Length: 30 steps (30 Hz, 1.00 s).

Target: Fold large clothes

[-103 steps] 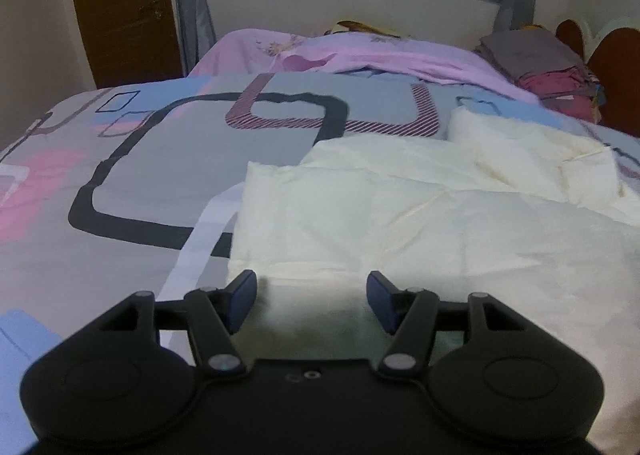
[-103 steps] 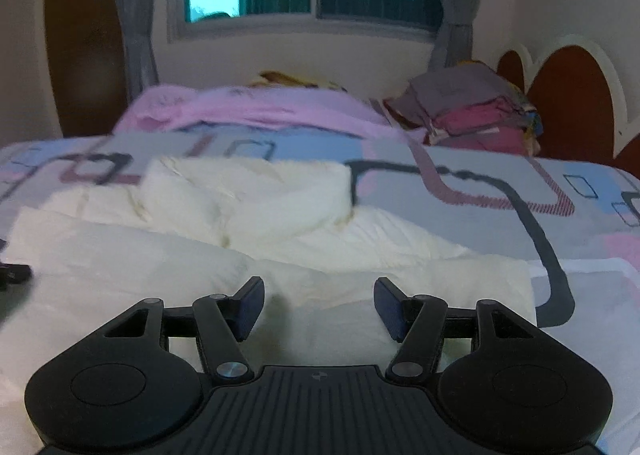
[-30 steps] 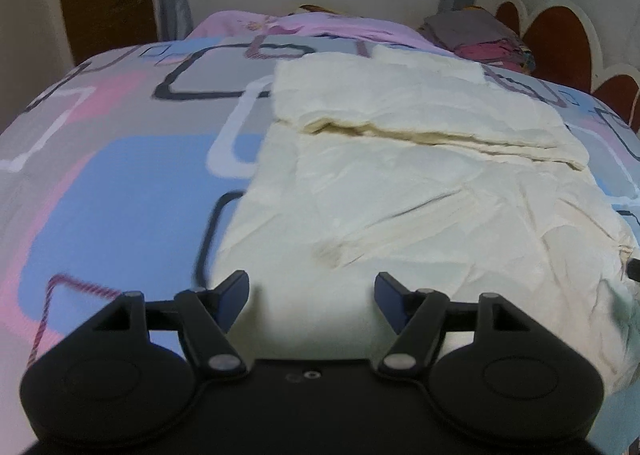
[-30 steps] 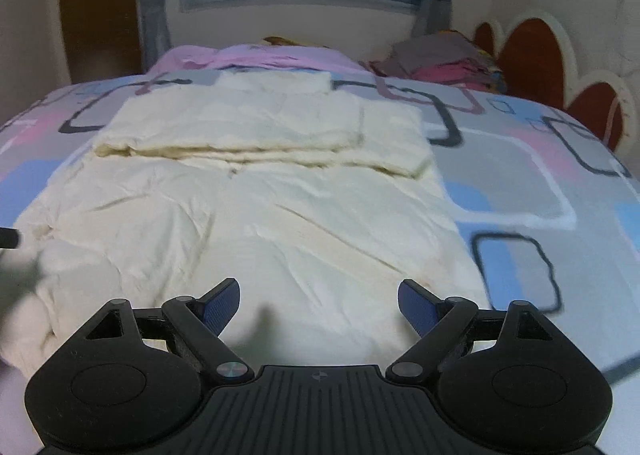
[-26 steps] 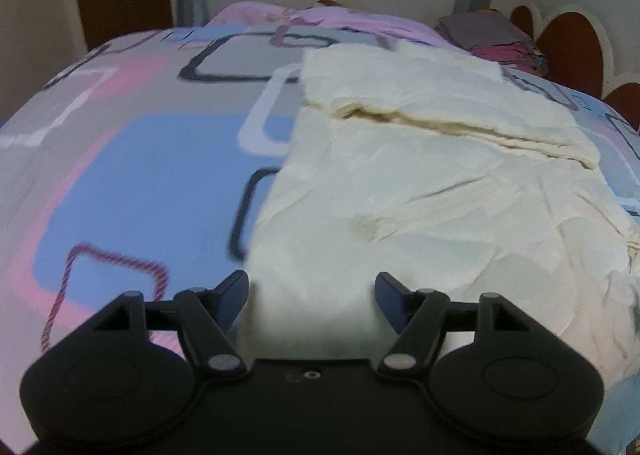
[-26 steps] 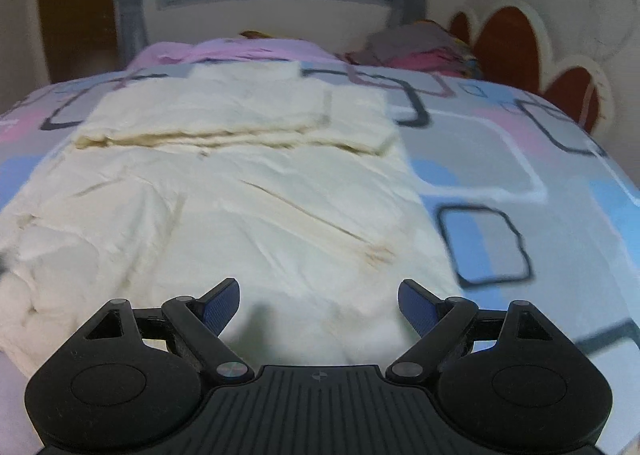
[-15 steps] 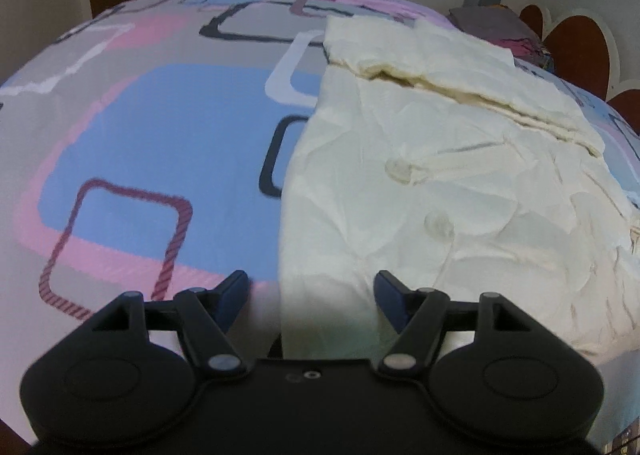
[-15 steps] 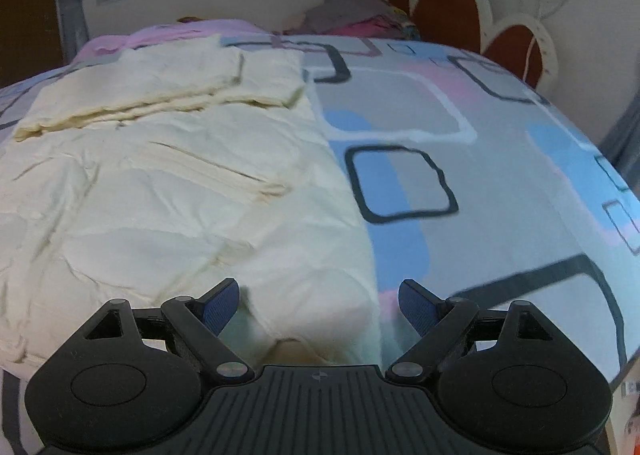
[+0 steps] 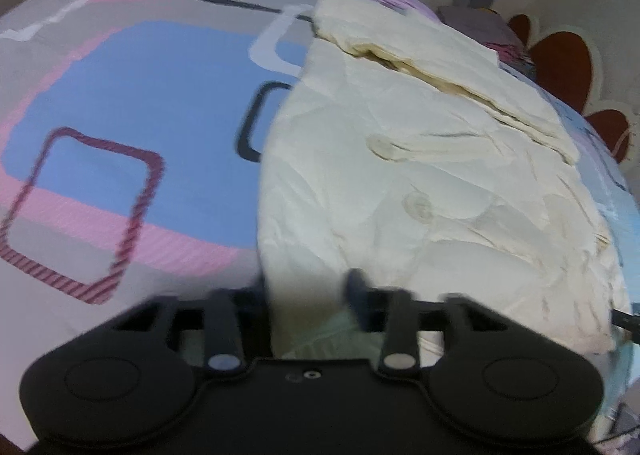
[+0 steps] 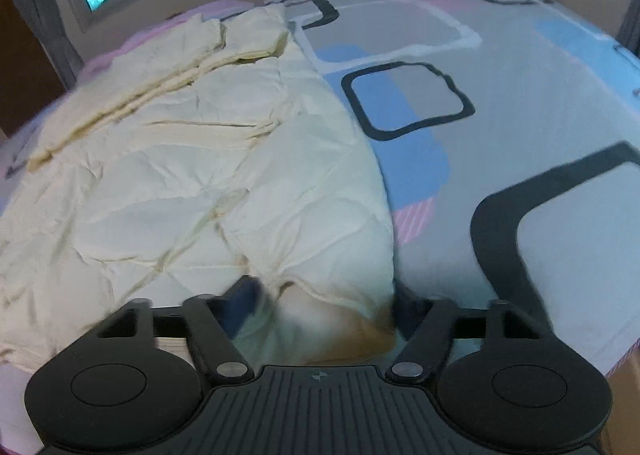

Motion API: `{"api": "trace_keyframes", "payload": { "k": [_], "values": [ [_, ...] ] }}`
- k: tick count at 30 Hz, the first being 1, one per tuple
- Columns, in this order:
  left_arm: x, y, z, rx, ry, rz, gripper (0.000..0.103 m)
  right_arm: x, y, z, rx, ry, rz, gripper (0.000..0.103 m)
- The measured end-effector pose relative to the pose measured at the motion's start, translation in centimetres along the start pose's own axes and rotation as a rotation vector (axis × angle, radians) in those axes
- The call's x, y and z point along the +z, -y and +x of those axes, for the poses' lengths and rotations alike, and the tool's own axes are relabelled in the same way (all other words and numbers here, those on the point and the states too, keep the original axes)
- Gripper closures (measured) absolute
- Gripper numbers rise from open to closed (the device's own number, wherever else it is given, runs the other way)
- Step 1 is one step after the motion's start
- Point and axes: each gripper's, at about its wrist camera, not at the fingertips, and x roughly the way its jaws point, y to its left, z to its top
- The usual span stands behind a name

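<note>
A large cream garment [image 9: 420,159] lies spread on the patterned bedsheet [image 9: 140,103], filling the middle and right of the left wrist frame, with its far part folded over near the top centre. The left gripper [image 9: 308,295], at the bottom centre, has its jaws apart around the near left edge of the cloth, although the picture is blurred here. In the right wrist frame the right gripper [image 10: 324,305], at the bottom centre, stands with jaws apart around the near right corner of the garment.

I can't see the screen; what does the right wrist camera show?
A wrinkled cream cloth garment lies spread on a bed's grey, blue and pink patterned sheet. The right black tongs straddle its near corner, motion-blurred, so their grip is unclear.
</note>
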Motion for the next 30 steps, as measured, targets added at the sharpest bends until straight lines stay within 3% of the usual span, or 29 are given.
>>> {"api": "trace_keyframes", "payload": {
  "k": [2,5,8,19,30],
  "values": [
    [0.2,0.2,0.1,-0.02,-0.008,-0.011,0.09,0.1,-0.5,-0.2,0.032,-0.004,-0.004,0.069],
    [0.6,0.4,-0.2,-0.043,0.001,-0.023,0.096,0.5,-1.3,-0.5,0.026,0.008,-0.03,0.08],
    [1.3,0.8,-0.8,-0.064,0.02,-0.02,0.097,1.0,-1.6,-1.1,0.032,0.026,-0.03,0.084],
    [5.3,3.1,-3.5,-0.088,0.149,0.008,0.098,5.5,-4.2,-3.4,0.088,0.133,-0.108,0.086],
    [10.2,4.8,-3.4,-0.09,0.264,-0.018,0.098,11.8,-5.9,-3.1,0.136,0.222,-0.141,0.086]
  ]
}}
